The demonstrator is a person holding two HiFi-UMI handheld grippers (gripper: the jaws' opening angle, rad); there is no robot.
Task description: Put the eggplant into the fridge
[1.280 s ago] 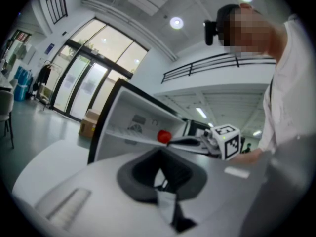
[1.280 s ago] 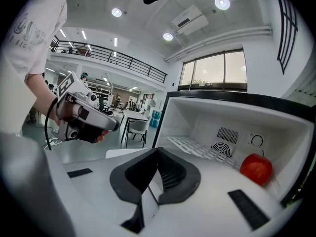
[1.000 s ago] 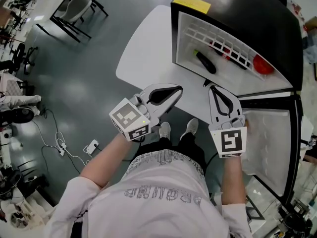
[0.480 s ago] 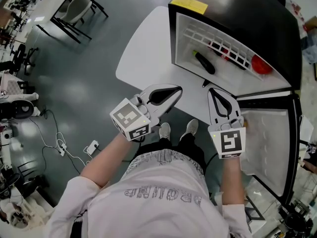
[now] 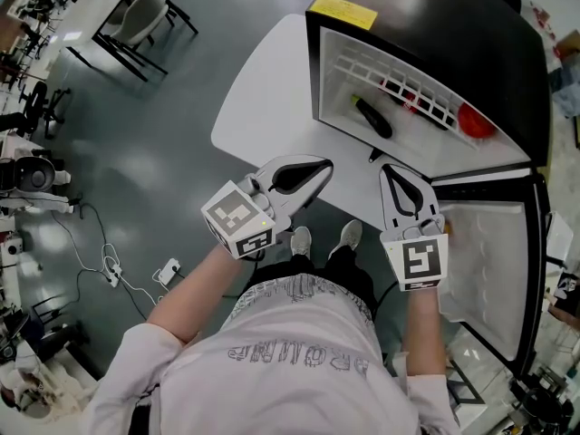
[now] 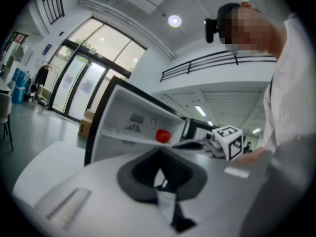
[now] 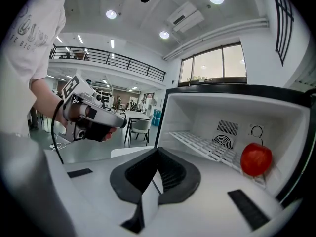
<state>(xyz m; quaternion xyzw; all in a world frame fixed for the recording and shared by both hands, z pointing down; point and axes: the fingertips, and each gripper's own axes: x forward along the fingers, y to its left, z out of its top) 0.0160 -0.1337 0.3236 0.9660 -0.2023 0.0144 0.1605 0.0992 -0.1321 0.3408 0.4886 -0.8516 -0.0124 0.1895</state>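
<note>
The eggplant [image 5: 372, 116] is seen lying on the wire shelf [image 5: 403, 87] inside the open fridge [image 5: 435, 21], with its green end toward the left wall and a red fruit [image 5: 475, 120] well apart from it at the right end of the same shelf; the placing itself is therefore judged done, and the step in hand is taken to be clearing the compartment and shutting the door [image 5: 485, 270], which hangs open at the right. For that to be done well, both tools should be drawn clear of the opening first, so that nothing is caught as the door swings; the door is best pushed from its outer face or free edge, slowly, until it is seated all round; the shelf and the eggplant should not be nudged, since a long round vegetable could be rolled on the wires.

The left gripper [image 5: 317, 164] is held over the edge of the white tabletop [image 5: 263, 98], just before the fridge; its fingers are pressed together and nothing is held between them. The right gripper [image 5: 391, 167] is held beside it, nearer the door; its fingers are likewise fully closed and empty, and nothing is touched by either.
</note>
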